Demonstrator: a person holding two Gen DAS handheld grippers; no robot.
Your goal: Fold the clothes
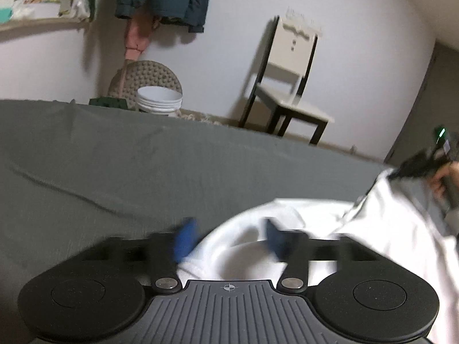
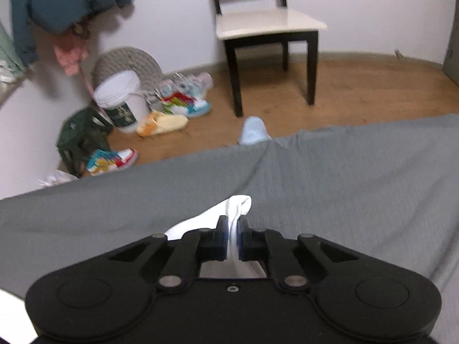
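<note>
Blue pads of the left gripper [image 1: 229, 238] sat low in the frame of the left wrist view, jaws apart, with a curved hem of the white garment [image 1: 373, 229] lying between them but not pinched. That garment spread over the lower right of the frame on the grey sheet [image 1: 114, 157], and at the right edge the right gripper [image 1: 401, 172], held in a hand [image 1: 443, 183], lifted one of its corners. To fold well, the open jaws would probably need to close on the hem first, so both corners travel together and the cloth stays taut. Counted in this view: one garment, one chair [image 1: 289, 86], one white bucket [image 1: 159, 100]. In the right wrist view, the right gripper [image 2: 232, 238] stood at lower centre with jaws clamped on a bunched corner of the garment [image 2: 238, 206], which poked out above the pads over the sheet [image 2: 344, 186]. Keeping that grip firm and level with the other side seemed wise. Counted in this one: one chair [image 2: 258, 23], one bucket [image 2: 120, 97], and about three bright sneakers [image 2: 186, 100] on the floor, though blur made that count uncertain.
</note>
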